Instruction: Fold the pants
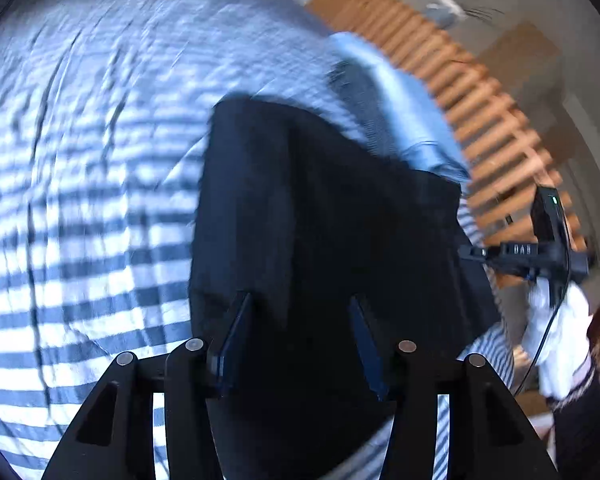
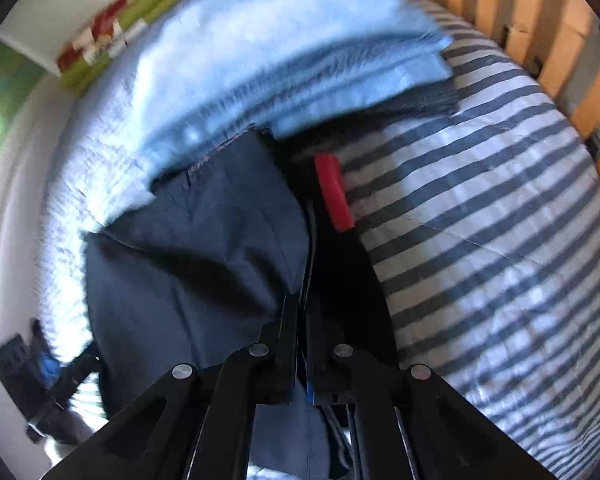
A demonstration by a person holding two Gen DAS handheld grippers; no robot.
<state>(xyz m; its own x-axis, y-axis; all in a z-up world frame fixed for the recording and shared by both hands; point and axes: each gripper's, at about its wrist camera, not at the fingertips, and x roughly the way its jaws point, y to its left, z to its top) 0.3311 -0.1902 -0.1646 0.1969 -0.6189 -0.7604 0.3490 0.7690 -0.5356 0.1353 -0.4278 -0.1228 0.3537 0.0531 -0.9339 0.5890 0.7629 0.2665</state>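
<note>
Dark navy pants [image 1: 320, 208] lie on the blue-and-white striped bedding [image 1: 80, 240]. My left gripper [image 1: 302, 316] hangs just over their near end, its fingers well apart and not pressing the cloth. In the right wrist view the pants [image 2: 188, 248] bunch up towards my right gripper [image 2: 302, 304], which is shut on a fold of the dark fabric. A red tag [image 2: 334, 192] shows just past its fingertips. The right gripper [image 1: 466, 251] also shows at the pants' right edge in the left wrist view.
Folded light blue clothing [image 2: 280, 48] lies on the bed beyond the pants. A wooden slatted frame [image 1: 480, 92] runs along the bed's far side. A person's white sleeve [image 1: 560, 340] is at the right. Green and red things [image 2: 120, 20] line the wall.
</note>
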